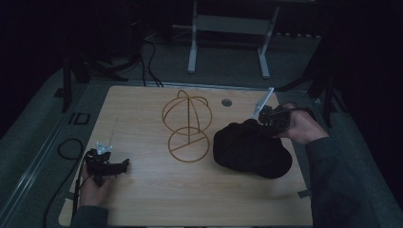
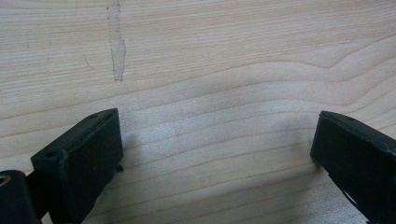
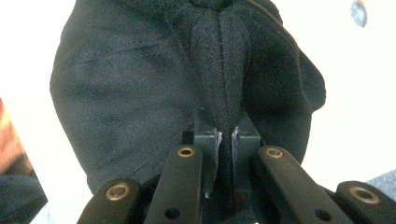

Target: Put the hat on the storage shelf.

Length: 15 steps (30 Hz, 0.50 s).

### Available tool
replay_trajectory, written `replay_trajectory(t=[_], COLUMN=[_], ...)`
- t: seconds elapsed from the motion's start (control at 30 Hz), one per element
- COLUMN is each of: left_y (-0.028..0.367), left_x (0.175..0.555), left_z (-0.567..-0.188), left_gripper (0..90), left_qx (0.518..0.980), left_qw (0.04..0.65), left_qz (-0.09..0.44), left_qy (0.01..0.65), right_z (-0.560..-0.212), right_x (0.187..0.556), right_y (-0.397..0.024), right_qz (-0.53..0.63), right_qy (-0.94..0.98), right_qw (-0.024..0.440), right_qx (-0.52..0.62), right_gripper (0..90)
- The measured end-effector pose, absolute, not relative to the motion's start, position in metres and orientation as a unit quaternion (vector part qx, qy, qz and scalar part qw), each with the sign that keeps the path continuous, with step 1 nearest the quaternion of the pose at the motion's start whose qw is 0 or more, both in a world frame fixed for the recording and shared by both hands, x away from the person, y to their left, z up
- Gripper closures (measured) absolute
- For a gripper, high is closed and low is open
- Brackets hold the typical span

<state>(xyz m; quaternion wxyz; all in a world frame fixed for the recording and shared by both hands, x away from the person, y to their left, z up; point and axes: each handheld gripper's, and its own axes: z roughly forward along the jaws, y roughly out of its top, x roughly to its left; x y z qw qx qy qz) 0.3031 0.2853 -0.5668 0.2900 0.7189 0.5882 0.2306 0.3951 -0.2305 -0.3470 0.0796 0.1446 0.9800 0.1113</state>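
A black fabric hat (image 1: 251,149) lies on the right half of the wooden table (image 1: 142,199). My right gripper (image 1: 264,121) is shut on a pinched fold of its far edge; in the right gripper view the hat (image 3: 140,93) hangs from the closed jaws of the right gripper (image 3: 226,135). A gold wire hat stand (image 1: 186,126) rests at the table's middle, just left of the hat. My left gripper (image 1: 124,165) sits low near the front left, open and holding nothing; the left gripper view shows bare wood between the tips of the left gripper (image 2: 217,149).
A round grommet (image 1: 226,102) is set in the tabletop behind the stand. A black cable (image 1: 66,152) loops off the table's left edge. A grey metal frame (image 1: 228,33) stands on the floor beyond the table.
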Motion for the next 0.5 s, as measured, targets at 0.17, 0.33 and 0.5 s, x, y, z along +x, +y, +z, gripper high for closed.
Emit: replay_trajectory(t=[0.17,0.33,0.5], left_y=[0.285,0.285,0.285], left_x=[0.303,0.303,0.303], left_z=[-0.567,-0.567,-0.567], left_gripper=[2.1,2.1,2.1], left_qx=[0.719,0.720,0.719], left_qw=[0.289,0.289,0.289], left_qz=[0.230,0.230,0.230], left_qy=[0.588,0.588,0.588], right_z=[-0.331,-0.324,-0.320], right_x=[0.395,0.397,0.397], right_y=[-0.242,-0.252,-0.259], right_qz=[0.152,0.186,0.207], right_qy=[0.972,0.966,0.961], right_qw=[0.093,0.095,0.098], right_qx=[0.150,0.154,0.156], right_gripper=[84.4,84.5,84.6])
